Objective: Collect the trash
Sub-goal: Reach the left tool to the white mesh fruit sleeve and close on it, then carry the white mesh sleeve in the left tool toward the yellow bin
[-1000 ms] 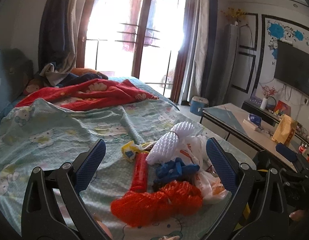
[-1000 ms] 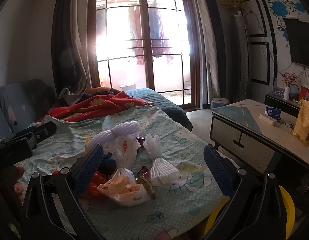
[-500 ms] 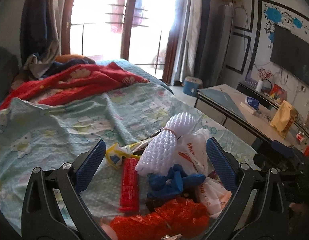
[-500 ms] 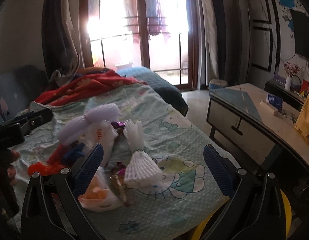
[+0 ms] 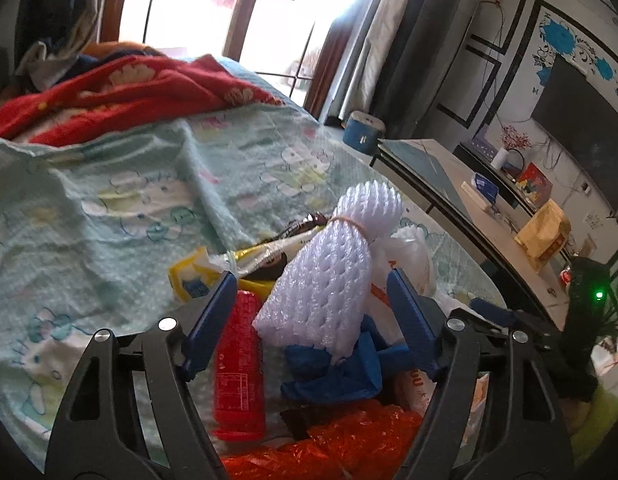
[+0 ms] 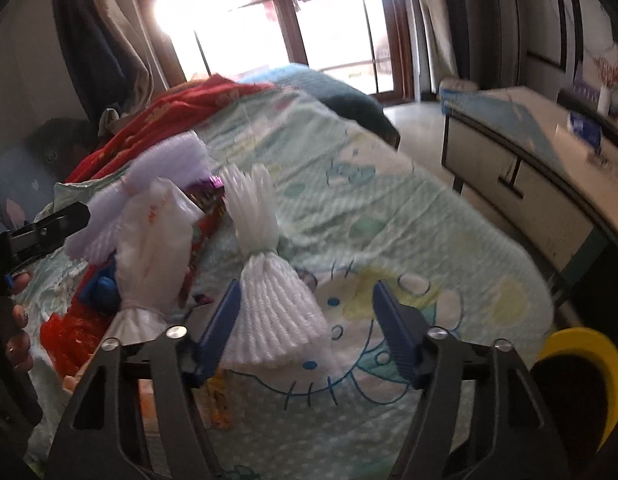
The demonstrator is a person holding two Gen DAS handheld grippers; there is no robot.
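A pile of trash lies on the mint cartoon bedsheet [image 5: 121,200]. In the left wrist view my left gripper [image 5: 313,280] is open, its jaws on either side of a white foam net sleeve [image 5: 329,272], with a red tube [image 5: 239,364], blue glove [image 5: 341,372], orange-red net bag [image 5: 341,440] and yellow wrapper [image 5: 193,276] around it. In the right wrist view my right gripper [image 6: 307,292] is open around another white foam sleeve [image 6: 273,300]. A white plastic bag [image 6: 153,248] lies left of it. Neither sleeve is visibly pinched.
A red blanket [image 5: 121,96] lies bunched at the head of the bed. A low table [image 6: 549,168] stands to the right, a yellow bin [image 6: 581,380] below the bed's corner. The left gripper's body [image 6: 41,228] shows at the right view's left edge.
Both grippers have moved forward and down toward the pile. Their jaws have narrowed, each now bracketing a white foam sleeve.
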